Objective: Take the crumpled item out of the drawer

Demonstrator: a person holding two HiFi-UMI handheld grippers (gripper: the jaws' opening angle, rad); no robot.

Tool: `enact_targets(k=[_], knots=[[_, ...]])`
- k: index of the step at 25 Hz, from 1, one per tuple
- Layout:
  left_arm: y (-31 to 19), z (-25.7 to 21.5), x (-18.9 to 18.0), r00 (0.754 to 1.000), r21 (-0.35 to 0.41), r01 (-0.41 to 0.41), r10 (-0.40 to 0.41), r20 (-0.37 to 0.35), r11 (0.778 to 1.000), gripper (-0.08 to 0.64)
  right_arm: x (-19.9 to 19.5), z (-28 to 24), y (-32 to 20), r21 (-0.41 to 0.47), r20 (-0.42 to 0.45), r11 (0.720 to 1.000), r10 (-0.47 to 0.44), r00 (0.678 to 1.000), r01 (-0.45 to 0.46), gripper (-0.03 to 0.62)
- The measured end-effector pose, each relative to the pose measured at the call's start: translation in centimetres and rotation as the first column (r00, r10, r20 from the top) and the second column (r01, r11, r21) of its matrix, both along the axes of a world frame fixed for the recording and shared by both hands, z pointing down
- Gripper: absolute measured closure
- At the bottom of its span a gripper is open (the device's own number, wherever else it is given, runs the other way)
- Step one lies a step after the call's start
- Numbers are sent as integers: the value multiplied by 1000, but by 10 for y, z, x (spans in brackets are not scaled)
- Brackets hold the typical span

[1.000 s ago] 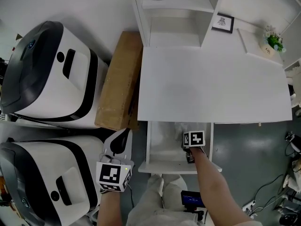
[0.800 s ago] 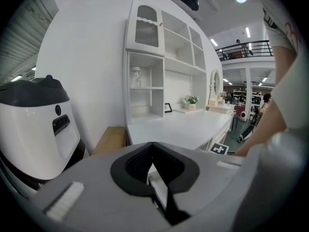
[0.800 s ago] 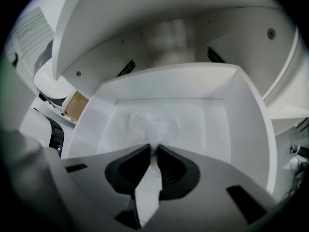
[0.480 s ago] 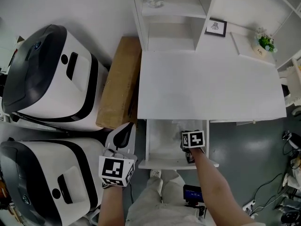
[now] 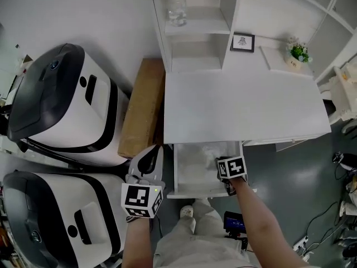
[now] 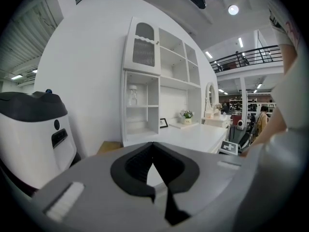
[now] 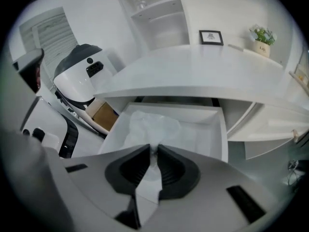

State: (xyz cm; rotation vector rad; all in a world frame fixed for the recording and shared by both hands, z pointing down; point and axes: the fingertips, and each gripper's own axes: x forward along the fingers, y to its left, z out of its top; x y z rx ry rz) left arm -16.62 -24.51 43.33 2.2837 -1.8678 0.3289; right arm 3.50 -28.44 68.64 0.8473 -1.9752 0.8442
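Observation:
The white drawer (image 5: 196, 193) stands pulled out under the desk (image 5: 240, 110). A crumpled white sheet (image 5: 210, 149) lies inside it, toward the back. My right gripper (image 5: 221, 161) reaches into the drawer's right front part. In the right gripper view the gripper (image 7: 153, 151) is shut on a fold of the crumpled sheet (image 7: 149, 124), which spreads over the drawer floor beyond the drawer wall (image 7: 223, 129). My left gripper (image 5: 152, 153) hangs outside the drawer's left side, shut and empty; the left gripper view shows the gripper (image 6: 153, 150) aimed across the room at the desk top (image 6: 193, 134).
A long cardboard box (image 5: 139, 108) leans left of the desk. Two large white-and-black machines (image 5: 61, 99) (image 5: 56, 216) fill the left side. Shelves (image 5: 195, 27) with a glass jar (image 5: 177, 7), a small picture frame (image 5: 242, 42) and a potted plant (image 5: 298, 53) stand at the desk's back.
The head view has tilted to show more of the shelves. The right gripper stays in the drawer on the sheet. The left gripper has come slightly nearer the drawer's side.

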Motion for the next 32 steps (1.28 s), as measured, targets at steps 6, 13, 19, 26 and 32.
enact_targets(k=[6, 13, 19, 26, 32], knots=[[6, -20, -1, 1000, 45, -9, 10, -6, 999, 554, -2, -47, 2, 73, 25, 997, -33, 999, 31, 535], [8, -45, 3, 999, 107, -40, 40, 2, 993, 554, 4, -101, 3, 180, 48, 984, -29, 998, 20, 535], [9, -63, 5, 999, 151, -52, 53, 0, 987, 552, 14, -142, 5, 257, 98, 965, 20, 995, -45, 535], [11, -79, 7, 998, 192, -64, 64, 6, 979, 554, 20, -191, 10, 361, 151, 928, 38, 988, -91, 535], [11, -92, 9, 998, 226, -70, 70, 11, 972, 554, 20, -245, 14, 507, 205, 854, 11, 979, -116, 535]])
